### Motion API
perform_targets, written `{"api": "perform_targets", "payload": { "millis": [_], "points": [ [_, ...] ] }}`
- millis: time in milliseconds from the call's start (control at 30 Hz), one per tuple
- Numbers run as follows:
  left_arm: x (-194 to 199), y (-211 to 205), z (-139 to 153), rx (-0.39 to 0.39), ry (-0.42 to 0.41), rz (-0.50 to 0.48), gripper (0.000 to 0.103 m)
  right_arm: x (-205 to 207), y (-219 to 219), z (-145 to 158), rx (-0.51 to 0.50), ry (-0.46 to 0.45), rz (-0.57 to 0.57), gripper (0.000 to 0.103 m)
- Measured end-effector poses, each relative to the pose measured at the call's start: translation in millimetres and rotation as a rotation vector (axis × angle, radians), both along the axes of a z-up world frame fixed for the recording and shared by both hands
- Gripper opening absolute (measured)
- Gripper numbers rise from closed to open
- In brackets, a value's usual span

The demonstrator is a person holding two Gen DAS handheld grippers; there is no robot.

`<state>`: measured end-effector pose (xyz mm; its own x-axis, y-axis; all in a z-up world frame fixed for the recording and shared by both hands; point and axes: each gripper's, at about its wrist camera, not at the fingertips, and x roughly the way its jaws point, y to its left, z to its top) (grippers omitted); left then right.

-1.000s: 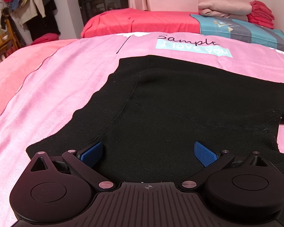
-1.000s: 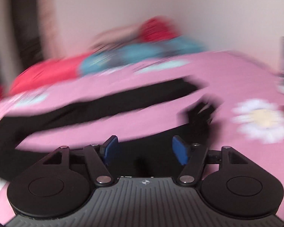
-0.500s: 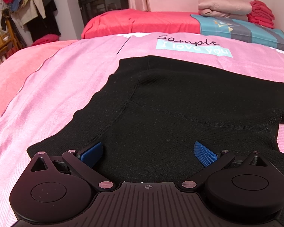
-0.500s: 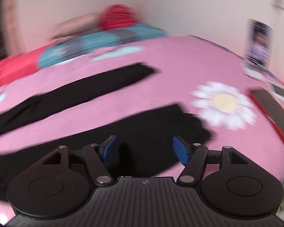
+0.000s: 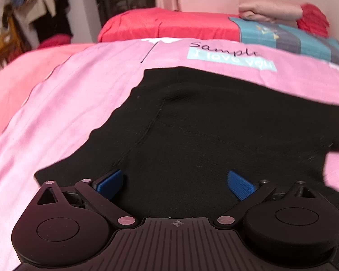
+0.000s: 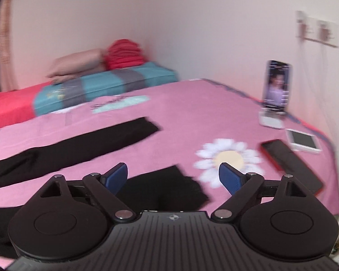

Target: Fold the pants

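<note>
two legs: black pants (image 5: 214,122) lie spread flat across the pink bedspread (image 5: 67,113), waist toward its left edge, cuffs toward the right edge.
far leg (image 6: 79,144): stretched out, well apart from the near leg cuff (image 6: 169,185).
left gripper (image 5: 175,184): released, pads wide, low over the waist.
right gripper (image 6: 173,177): released, above the near cuff.
step: reaching, no fold made yet.
next: likely clench waist and cuff, then lift the near leg onto the far one.
clutter: red phone (image 6: 291,164) near the right edge.

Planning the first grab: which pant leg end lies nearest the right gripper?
The near leg end, right between the open right gripper fingers; the far leg end lies farther up the bed.
</note>
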<state>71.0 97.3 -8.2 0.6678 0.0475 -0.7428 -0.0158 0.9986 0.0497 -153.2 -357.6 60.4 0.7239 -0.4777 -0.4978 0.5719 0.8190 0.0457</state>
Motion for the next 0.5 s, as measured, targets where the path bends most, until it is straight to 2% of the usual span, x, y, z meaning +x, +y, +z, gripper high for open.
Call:
{"api": "perform_targets", "payload": {
  "millis": [67, 133, 200, 267, 300, 367, 467, 500],
  "points": [
    [-13.9, 10.3, 19.1, -0.106, -0.014, -0.009, 0.103, 3.0, 4.9, 1.6, 0.078, 0.003, 0.1, 0.09],
    [-33.4, 22.6, 37.4, -0.2, -0.042, -0.033, 0.103, 7.4, 7.7, 0.5, 0.207, 0.008, 0.216, 0.089],
    [-50.1, 34.2, 47.9, -0.232, -0.026, -0.019, 0.103, 13.6, 8.7, -4.9, 0.367, 0.029, 0.321, 0.084],
    [-63.3, 44.7, 49.8, -0.224, 0.02, 0.015, 0.103, 20.2, 8.7, -15.0, 0.512, 0.07, 0.395, 0.077],
    [-68.2, 49.5, 48.2, -0.218, 0.044, 0.033, 0.103, 23.1, 8.3, -21.0, 0.562, 0.097, 0.412, 0.072],
    [-75.0, 61.5, 41.1, -0.233, 0.098, 0.073, 0.103, 27.6, 6.2, -31.6, 0.621, 0.141, 0.408, 0.071],
    [-73.5, 78.3, 23.6, -0.347, 0.169, 0.088, 0.103, 32.5, -4.4, -45.4, 0.672, 0.163, 0.36, 0.07],
    [-73.8, 81.4, 20.8, -0.369, 0.161, 0.097, 0.103, 33.2, -9.4, -48.2, 0.704, 0.141, 0.352, 0.069]
  ]
}}
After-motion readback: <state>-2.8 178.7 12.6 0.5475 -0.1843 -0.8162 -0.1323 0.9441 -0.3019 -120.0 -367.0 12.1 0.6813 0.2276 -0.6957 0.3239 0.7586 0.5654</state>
